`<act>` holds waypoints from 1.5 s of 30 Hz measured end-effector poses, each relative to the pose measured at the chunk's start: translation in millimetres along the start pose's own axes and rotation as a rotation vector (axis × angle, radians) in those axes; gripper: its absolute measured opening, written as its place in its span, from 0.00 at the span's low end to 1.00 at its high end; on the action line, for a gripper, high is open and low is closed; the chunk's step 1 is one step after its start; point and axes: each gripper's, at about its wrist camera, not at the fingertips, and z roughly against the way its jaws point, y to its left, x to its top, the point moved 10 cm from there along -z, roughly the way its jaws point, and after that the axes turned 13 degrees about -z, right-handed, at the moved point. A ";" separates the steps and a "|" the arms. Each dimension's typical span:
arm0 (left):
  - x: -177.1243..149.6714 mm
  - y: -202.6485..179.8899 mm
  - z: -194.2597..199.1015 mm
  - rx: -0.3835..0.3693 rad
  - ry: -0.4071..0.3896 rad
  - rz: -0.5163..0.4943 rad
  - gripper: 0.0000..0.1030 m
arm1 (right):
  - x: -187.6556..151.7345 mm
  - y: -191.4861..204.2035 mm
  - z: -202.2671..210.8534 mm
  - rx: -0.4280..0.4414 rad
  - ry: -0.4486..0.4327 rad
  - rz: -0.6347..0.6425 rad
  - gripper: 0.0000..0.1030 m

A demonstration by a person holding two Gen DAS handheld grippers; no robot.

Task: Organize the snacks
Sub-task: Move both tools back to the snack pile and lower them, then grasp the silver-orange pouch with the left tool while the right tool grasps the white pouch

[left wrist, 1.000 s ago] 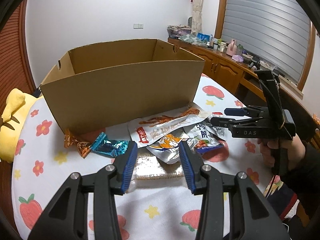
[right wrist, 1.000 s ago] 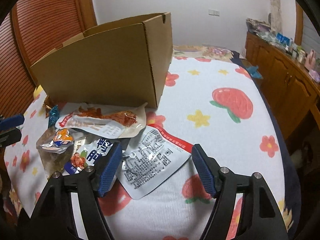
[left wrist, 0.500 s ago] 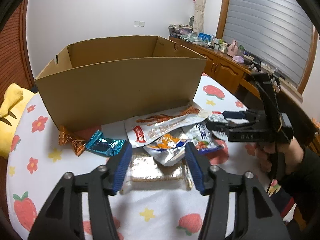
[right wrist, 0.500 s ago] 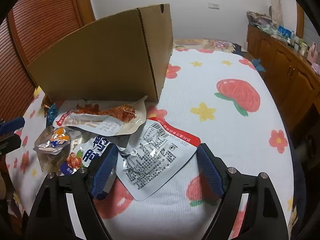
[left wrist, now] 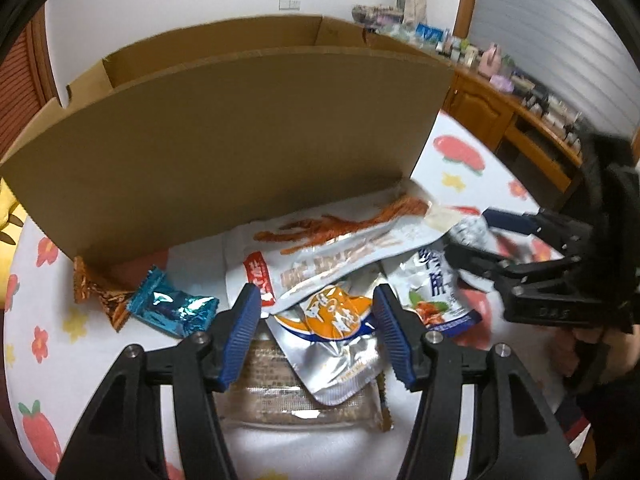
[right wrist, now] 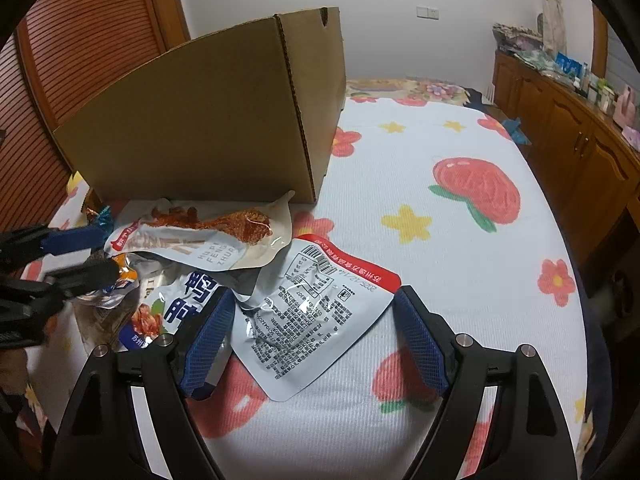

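Note:
An open cardboard box stands on the table, also in the right wrist view. Snack packs lie piled in front of it: a chicken-feet pack, a silver-orange pouch, a clear biscuit pack, a blue-white pack, a teal candy and an orange candy. My left gripper is open, its fingers either side of the silver-orange pouch. My right gripper is open around a silver pack with a red edge; it shows in the left wrist view.
The table has a white cloth with strawberries and flowers. A wooden sideboard with small items runs along the right. A yellow plush toy sits at the left edge. A wooden slatted door is behind the box.
Both grippers have moved forward and down toward the snack pile. The left now straddles the silver-orange pouch; the right now straddles the silver red-edged pack. Both stay open.

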 end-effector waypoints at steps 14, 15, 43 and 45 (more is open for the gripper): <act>-23.7 6.1 7.2 -0.046 0.052 0.010 0.57 | -2.4 3.8 -0.1 -0.014 0.001 0.013 0.83; -23.1 4.7 6.8 -0.050 0.052 0.012 0.57 | -2.3 3.8 -0.2 -0.013 0.001 0.013 0.83; -35.3 -5.5 -0.2 -0.023 0.113 -0.096 0.64 | -4.5 1.5 0.0 0.001 0.033 0.068 0.78; -35.8 -3.0 6.2 -0.025 0.101 -0.094 0.64 | -4.5 -1.4 1.6 -0.001 0.045 0.077 0.70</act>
